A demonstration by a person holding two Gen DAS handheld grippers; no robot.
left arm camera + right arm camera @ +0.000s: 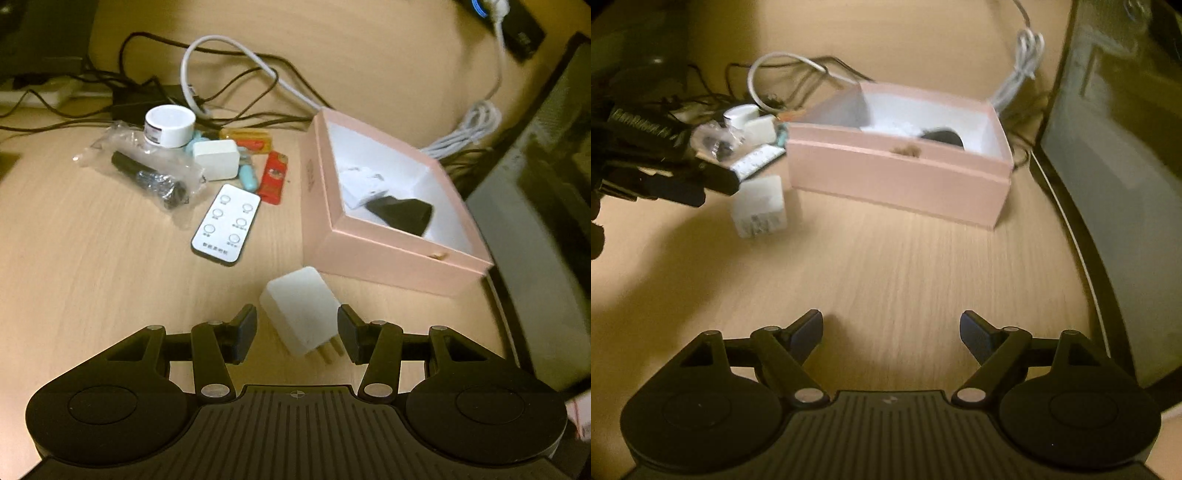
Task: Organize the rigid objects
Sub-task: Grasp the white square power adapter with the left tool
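A white plug charger [301, 310] lies on the wooden desk between the open fingers of my left gripper [297, 332], prongs toward the camera; the pads stand just off its sides. It also shows in the right wrist view [759, 206], with the left gripper [713, 181] beside it. A pink open box [373, 254] sits just beyond, holding a white adapter [364, 184] and a black adapter [402, 214]. My right gripper [891, 334] is open and empty over bare desk in front of the box [897, 184].
Left of the box lie a white remote [226, 225], a red lighter [273, 177], a white cube charger [216, 158], a white-capped jar [170, 125] and a plastic bag with a black part [147, 173]. Cables [229, 74] tangle behind. A dark monitor [1115, 147] stands at right.
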